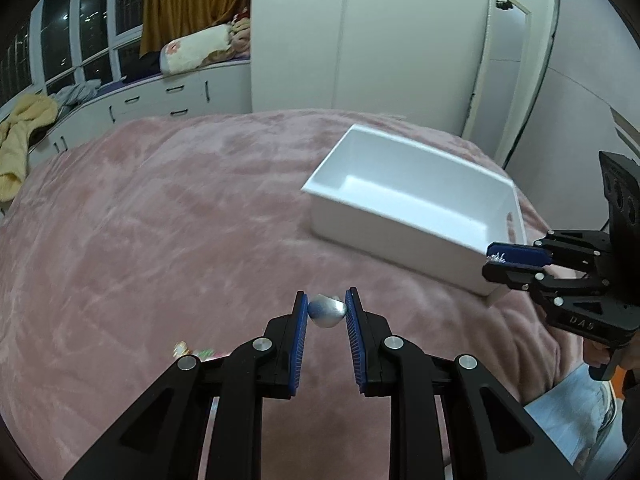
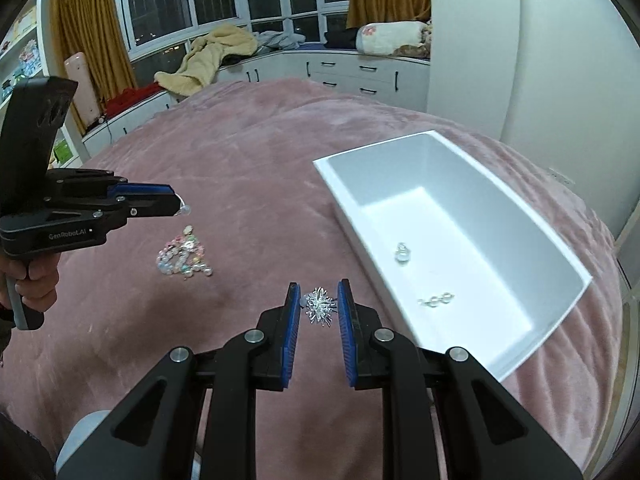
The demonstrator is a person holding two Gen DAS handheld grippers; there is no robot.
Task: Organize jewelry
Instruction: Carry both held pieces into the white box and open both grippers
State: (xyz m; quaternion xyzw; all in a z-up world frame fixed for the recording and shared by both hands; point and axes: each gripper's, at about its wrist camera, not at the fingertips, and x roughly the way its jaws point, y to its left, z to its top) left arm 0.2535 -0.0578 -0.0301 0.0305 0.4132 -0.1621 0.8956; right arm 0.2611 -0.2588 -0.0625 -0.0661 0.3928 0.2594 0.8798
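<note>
My left gripper (image 1: 326, 307) is shut on a round silver jewelry piece (image 1: 327, 310), held above the pink bed. In the right wrist view the left gripper (image 2: 178, 205) shows at the left with a clear bit at its tip. My right gripper (image 2: 319, 301) is shut on a spiky silver ornament (image 2: 319, 305) just left of the white box (image 2: 452, 184). In the left wrist view the right gripper (image 1: 493, 258) is at the box's near right corner. Two small clear pieces (image 2: 403, 253) (image 2: 435, 300) lie inside the box. A pile of pastel beaded jewelry (image 2: 182, 255) lies on the bed.
The pink blanket (image 2: 248, 168) covers the whole bed. White drawer cabinets (image 2: 360, 74) with clothes and a yellow blanket (image 2: 208, 60) run under the windows. A wardrobe (image 1: 320, 32) and a leaning mirror (image 1: 504, 68) stand beyond the box (image 1: 408, 208).
</note>
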